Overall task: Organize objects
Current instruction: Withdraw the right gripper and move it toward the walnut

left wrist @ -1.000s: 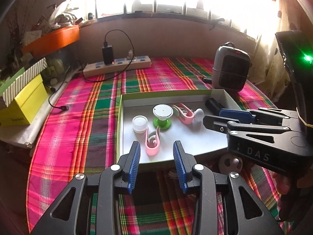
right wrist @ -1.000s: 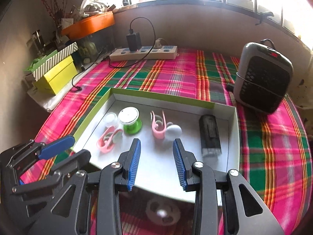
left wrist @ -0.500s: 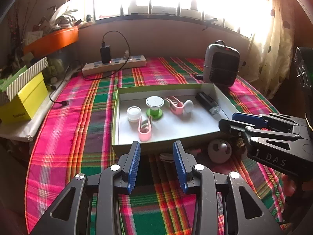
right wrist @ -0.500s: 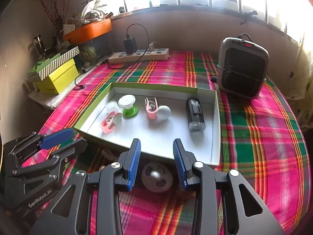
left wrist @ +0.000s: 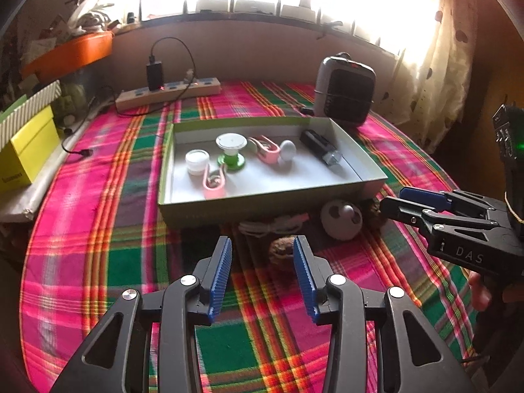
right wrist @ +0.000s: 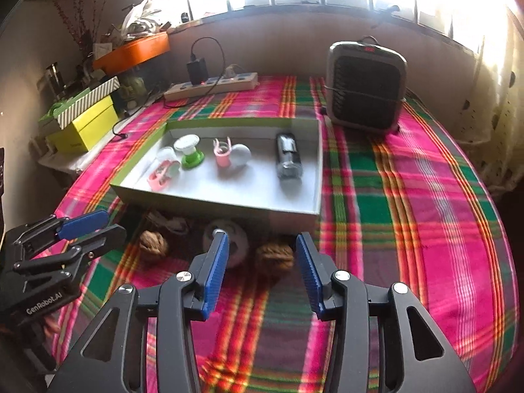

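Both grippers hover low over the plaid tablecloth (right wrist: 409,196), jaws spread and holding nothing. Just ahead of the left gripper (left wrist: 262,263), close to its right finger, a walnut (left wrist: 283,250) lies on the cloth; beyond it a coiled white cable (left wrist: 271,226) rests against the near wall of the shallow box (left wrist: 229,209). Ahead and to its right, a round grey-and-white ball-like object (left wrist: 342,219) sits beside that wall.

From the right gripper (right wrist: 260,262), a second walnut (right wrist: 275,257) sits between the fingertips without touching them, the round object (right wrist: 234,239) is partly behind the left finger, and the first walnut (right wrist: 153,245) lies further left.

Inside the box, beyond both tools, lie two pink clips (left wrist: 214,181) (left wrist: 267,150), a white cap (left wrist: 197,162), a green-and-white spool (left wrist: 231,152), a white egg-shaped piece (left wrist: 287,149) and a black cylindrical device (left wrist: 321,150). Farther off stand a small heater (right wrist: 365,86) and a power strip (right wrist: 213,85).
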Motion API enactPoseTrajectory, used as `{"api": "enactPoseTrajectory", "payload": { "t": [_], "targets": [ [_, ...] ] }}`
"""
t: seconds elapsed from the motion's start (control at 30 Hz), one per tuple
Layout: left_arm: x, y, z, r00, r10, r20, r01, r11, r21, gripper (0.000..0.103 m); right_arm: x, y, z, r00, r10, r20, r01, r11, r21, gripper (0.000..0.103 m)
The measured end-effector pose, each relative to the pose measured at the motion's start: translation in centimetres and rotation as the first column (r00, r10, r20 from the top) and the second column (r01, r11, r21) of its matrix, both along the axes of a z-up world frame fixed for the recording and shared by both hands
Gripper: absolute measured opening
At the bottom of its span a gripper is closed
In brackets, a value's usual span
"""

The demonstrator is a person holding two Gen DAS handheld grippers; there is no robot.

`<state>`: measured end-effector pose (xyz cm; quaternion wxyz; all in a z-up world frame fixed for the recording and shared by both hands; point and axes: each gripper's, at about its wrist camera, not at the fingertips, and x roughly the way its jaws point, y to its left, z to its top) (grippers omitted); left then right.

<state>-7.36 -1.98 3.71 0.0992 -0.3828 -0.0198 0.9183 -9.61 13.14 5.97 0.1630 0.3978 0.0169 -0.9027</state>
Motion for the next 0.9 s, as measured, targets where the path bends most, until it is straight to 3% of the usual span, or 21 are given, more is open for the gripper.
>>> {"api": "enactPoseTrajectory", "payload": {
  "t": [0.57,0.9],
  "targets": [
    [-1.2,2.3,-1.9,0.996,-0.046,0.076,0.045,0.999,0.005,0.04,0.5,3.0,-2.2,0.997,-0.054,0.054,0.054,0.999,-0.003,0.05],
    [-2.0,2.4,-2.5,0.995,-0.025,0.098,0.026,1.0,-0.006,0.04,-0.4,1.9,-2.9,0.997,-0.006,0.078,0.006,1.0,0.003,0.051]
  ]
}}
